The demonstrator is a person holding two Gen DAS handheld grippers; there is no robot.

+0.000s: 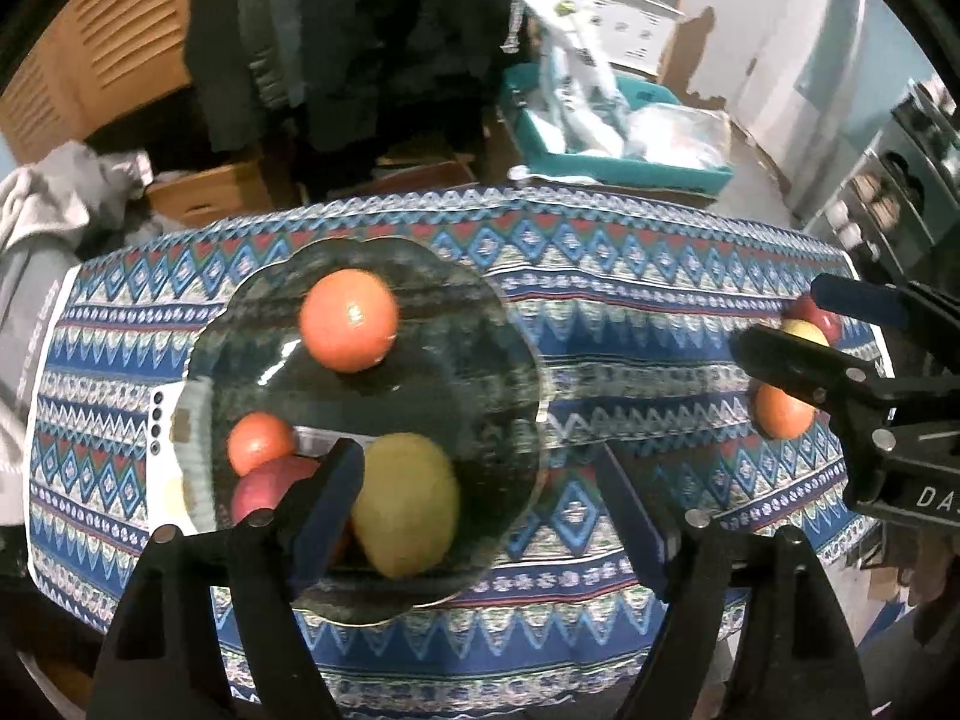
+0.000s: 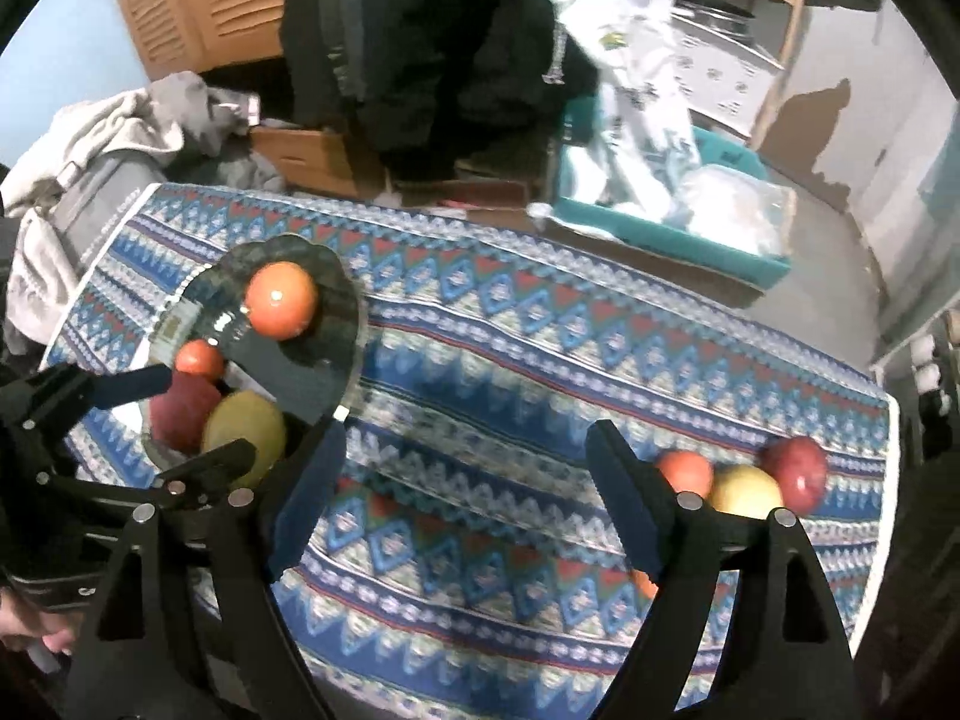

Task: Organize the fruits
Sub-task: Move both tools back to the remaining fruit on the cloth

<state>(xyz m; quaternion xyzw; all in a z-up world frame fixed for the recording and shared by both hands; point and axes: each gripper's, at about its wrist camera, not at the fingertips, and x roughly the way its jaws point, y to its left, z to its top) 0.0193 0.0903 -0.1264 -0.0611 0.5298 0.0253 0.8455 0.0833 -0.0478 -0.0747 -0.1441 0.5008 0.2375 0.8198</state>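
Note:
A clear glass plate (image 1: 510,324) on the patterned cloth holds a large orange (image 1: 348,319), a small orange (image 1: 259,441), a red apple (image 1: 267,489) and a green-yellow mango (image 1: 408,510). My left gripper (image 1: 474,498) is open and empty, just above the plate's near edge. My right gripper (image 2: 465,480) is open and empty over bare cloth; it also shows in the left wrist view (image 1: 804,315). Loose on the right lie an orange (image 2: 684,471), a yellow apple (image 2: 744,489) and a red apple (image 2: 795,471). The plate also shows in the right wrist view (image 2: 342,324).
The patterned cloth (image 2: 510,372) covers a small table. Behind it are a teal bin (image 1: 624,156) with plastic bags, cardboard boxes (image 1: 204,192), grey clothing (image 1: 48,222) at left and a white shelf unit (image 2: 720,72).

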